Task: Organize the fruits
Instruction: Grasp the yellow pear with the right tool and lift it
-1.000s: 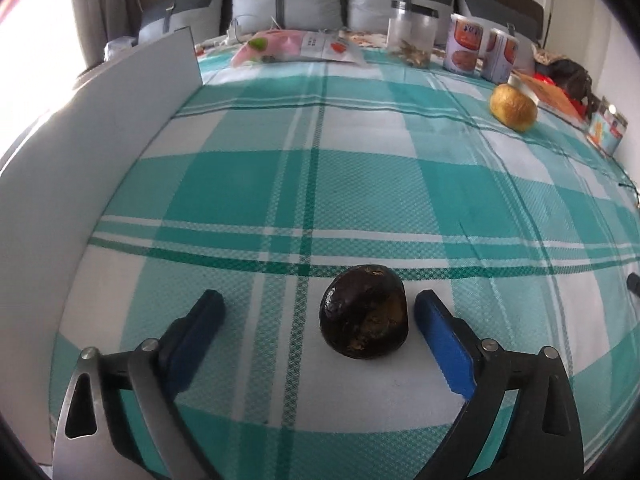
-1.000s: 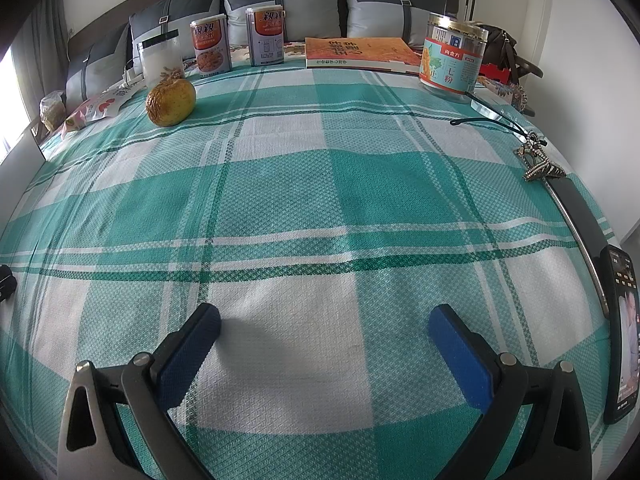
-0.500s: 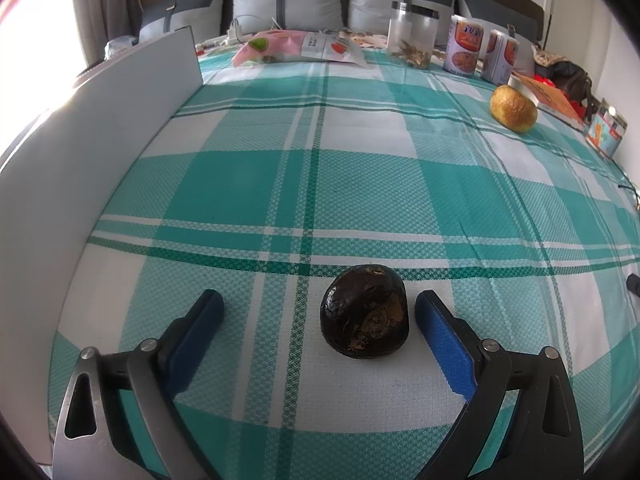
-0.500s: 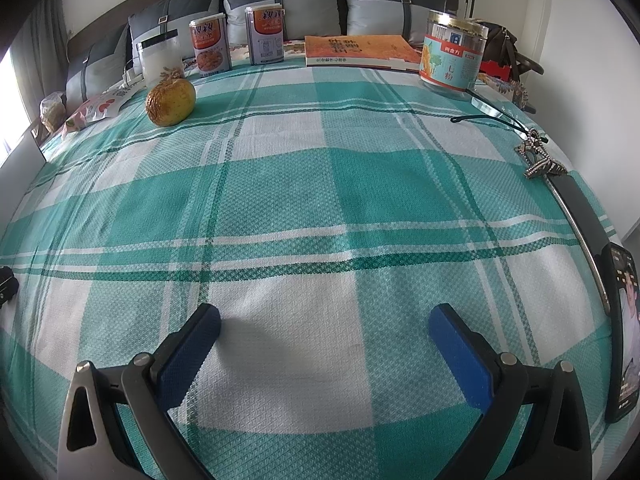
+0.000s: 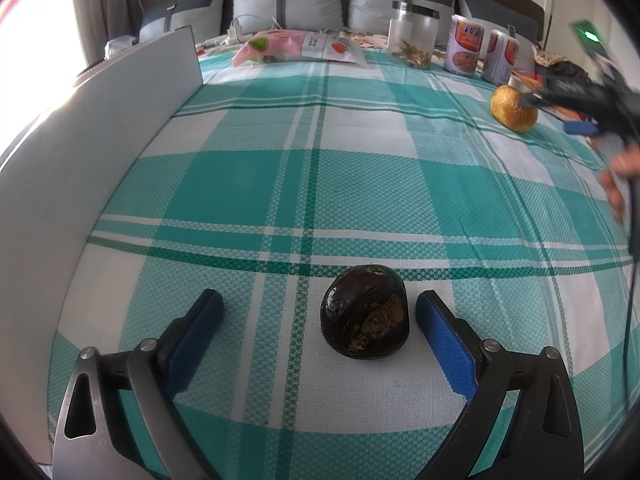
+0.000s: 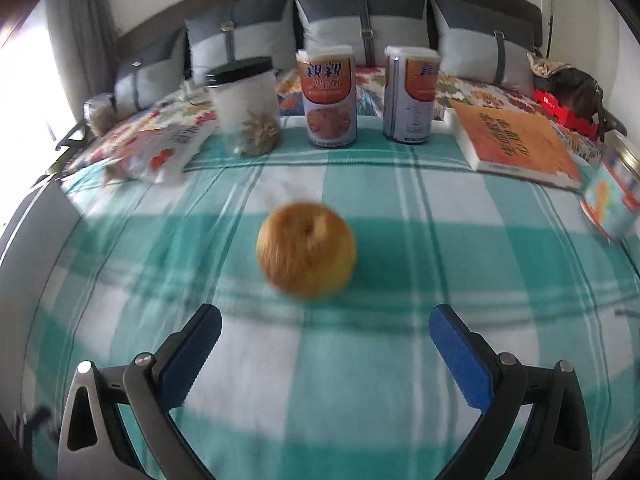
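Observation:
A dark brown wrinkled fruit [image 5: 365, 312] lies on the green plaid cloth between the open fingers of my left gripper [image 5: 318, 312], nearer the right finger, untouched. A yellow-brown round fruit [image 6: 306, 249] lies just ahead of my open, empty right gripper [image 6: 325, 326]; this view is blurred. The same yellow fruit [image 5: 514, 109] shows far right in the left wrist view, with my right gripper [image 5: 576, 120] beside it.
A white board [image 5: 100, 152] stands along the left edge. At the back are a clear jar [image 6: 246, 108], two tins [image 6: 330, 100], a snack bag [image 5: 296, 46], an orange book [image 6: 516, 142] and another tin [image 6: 614, 200]. Pillows line the headboard.
My right gripper has moved far forward and left, up to the yellow fruit, and now appears in the left wrist view. My left gripper and the dark fruit have stayed put.

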The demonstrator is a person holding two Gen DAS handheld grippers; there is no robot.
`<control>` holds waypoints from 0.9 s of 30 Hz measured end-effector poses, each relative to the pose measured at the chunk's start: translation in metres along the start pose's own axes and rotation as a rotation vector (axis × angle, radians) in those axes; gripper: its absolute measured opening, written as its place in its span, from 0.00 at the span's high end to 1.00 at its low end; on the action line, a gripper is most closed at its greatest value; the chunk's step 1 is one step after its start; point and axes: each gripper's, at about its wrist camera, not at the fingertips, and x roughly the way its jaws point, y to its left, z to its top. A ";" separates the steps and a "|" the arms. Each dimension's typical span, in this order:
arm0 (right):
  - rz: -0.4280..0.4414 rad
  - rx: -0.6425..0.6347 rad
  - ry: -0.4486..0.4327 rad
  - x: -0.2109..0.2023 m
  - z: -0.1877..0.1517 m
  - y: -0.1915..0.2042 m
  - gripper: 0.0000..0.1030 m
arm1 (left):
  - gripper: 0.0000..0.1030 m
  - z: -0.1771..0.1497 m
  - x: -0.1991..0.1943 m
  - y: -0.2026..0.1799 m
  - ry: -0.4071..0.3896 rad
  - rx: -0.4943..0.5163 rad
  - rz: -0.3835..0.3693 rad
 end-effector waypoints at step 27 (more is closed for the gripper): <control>0.216 -0.184 0.050 -0.071 -0.102 0.027 0.35 | 0.04 0.000 0.000 0.000 -0.001 -0.001 -0.001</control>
